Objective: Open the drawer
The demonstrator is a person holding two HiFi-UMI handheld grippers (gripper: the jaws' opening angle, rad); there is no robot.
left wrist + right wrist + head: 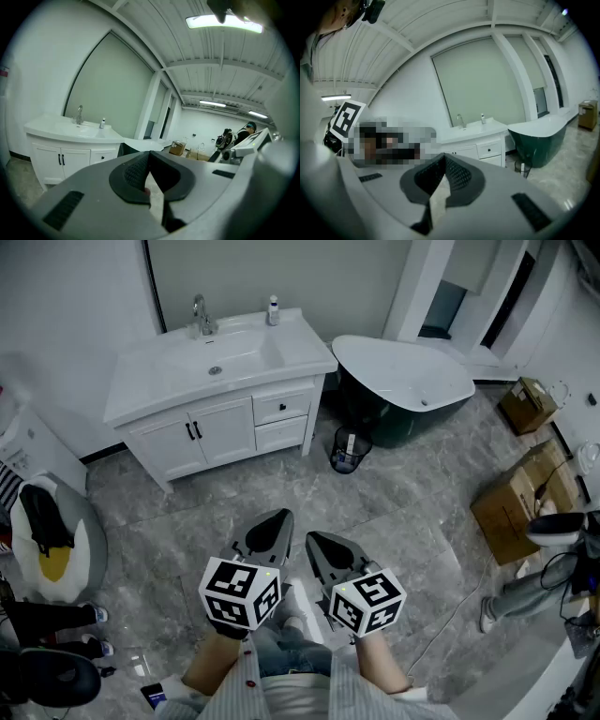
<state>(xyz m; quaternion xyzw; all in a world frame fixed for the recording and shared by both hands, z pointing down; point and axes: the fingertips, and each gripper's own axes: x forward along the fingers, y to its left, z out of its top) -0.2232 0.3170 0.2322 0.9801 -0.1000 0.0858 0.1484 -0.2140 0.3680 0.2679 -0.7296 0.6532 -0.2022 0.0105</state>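
Right now I have the left claw (277,518) and the right claw (315,539) both clenched on nothing, side by side above the floor (394,512), well apart from the drawer (282,407), which sits shut at the white vanity's (225,430) right end.

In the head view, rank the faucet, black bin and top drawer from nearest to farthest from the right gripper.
1. Black bin, on the floor by the vanity.
2. Top drawer, vanity's right side.
3. Faucet, behind the basin.
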